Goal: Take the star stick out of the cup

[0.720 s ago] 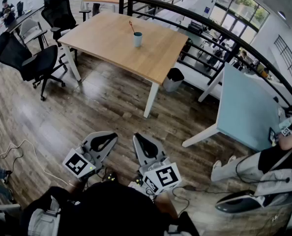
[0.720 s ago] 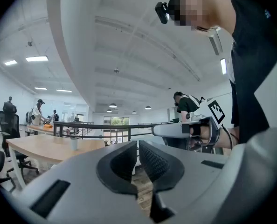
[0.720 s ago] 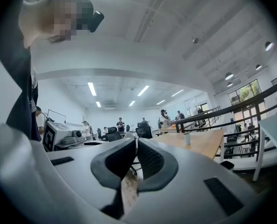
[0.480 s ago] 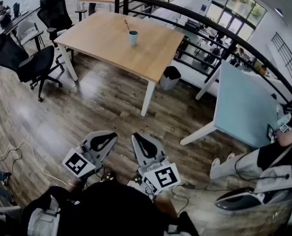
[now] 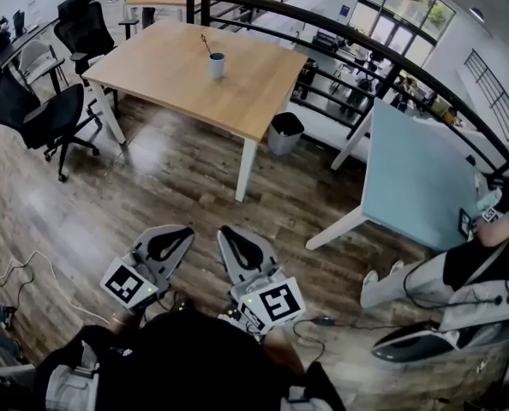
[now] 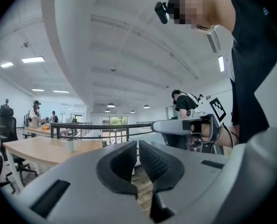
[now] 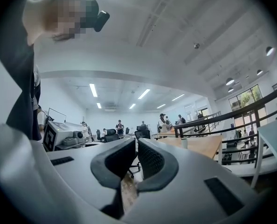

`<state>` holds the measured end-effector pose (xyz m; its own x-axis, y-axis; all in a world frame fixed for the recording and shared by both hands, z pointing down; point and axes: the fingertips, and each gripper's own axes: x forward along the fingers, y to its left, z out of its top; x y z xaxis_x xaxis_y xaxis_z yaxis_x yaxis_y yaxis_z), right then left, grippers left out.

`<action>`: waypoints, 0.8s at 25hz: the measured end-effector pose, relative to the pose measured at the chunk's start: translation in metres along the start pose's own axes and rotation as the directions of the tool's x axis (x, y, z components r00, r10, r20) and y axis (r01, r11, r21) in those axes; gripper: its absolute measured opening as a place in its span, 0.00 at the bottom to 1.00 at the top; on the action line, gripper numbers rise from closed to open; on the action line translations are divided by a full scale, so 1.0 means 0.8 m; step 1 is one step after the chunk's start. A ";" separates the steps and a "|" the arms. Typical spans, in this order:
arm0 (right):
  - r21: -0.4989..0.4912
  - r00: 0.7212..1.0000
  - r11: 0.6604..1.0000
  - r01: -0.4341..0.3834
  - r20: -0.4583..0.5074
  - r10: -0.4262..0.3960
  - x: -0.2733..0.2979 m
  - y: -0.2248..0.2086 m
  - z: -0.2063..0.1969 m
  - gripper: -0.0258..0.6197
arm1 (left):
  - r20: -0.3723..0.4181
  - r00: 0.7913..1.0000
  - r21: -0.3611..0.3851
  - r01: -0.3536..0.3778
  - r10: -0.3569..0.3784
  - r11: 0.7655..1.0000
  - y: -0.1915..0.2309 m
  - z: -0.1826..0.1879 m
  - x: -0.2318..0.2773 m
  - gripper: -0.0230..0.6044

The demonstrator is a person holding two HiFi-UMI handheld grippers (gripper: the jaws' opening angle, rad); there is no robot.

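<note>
A light blue cup (image 5: 216, 65) stands on the wooden table (image 5: 160, 67) far ahead, and the thin star stick (image 5: 206, 43) leans out of it to the left. Both grippers hang low in front of my body, over the wooden floor and well away from the table. In the head view my left gripper (image 5: 167, 245) and right gripper (image 5: 242, 251) are side by side, each shut on nothing. The cup (image 6: 70, 145) shows small beyond the left gripper (image 6: 137, 148) in the left gripper view. It is also tiny in the right gripper view as the cup (image 7: 184, 143), past the right gripper (image 7: 136, 146).
Black office chairs (image 5: 32, 114) stand left of the table, and a dark waste bin (image 5: 285, 133) sits by its right leg. A black railing (image 5: 366, 50) runs behind. A pale blue table (image 5: 417, 187) and a seated person (image 5: 486, 264) are at the right. Cables (image 5: 23, 268) lie on the floor.
The table, cup and chairs have slid left and up in the head view as my viewpoint shifts. Both grippers stay shut and held together in front of me.
</note>
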<state>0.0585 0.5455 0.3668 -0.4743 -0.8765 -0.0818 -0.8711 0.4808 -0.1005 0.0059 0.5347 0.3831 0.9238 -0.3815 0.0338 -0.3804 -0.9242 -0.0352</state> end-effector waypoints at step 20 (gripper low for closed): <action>-0.010 1.000 1.000 0.022 0.005 -0.022 -0.048 -0.064 0.001 0.09 | -0.008 1.000 0.022 0.006 -0.005 1.000 -0.042 -0.005 0.067 0.08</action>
<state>0.1215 0.5542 0.3739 -0.4548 -0.8866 -0.0841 -0.8823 0.4614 -0.0927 0.0677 0.5456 0.3903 0.9254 -0.3767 0.0416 -0.3742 -0.9256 -0.0570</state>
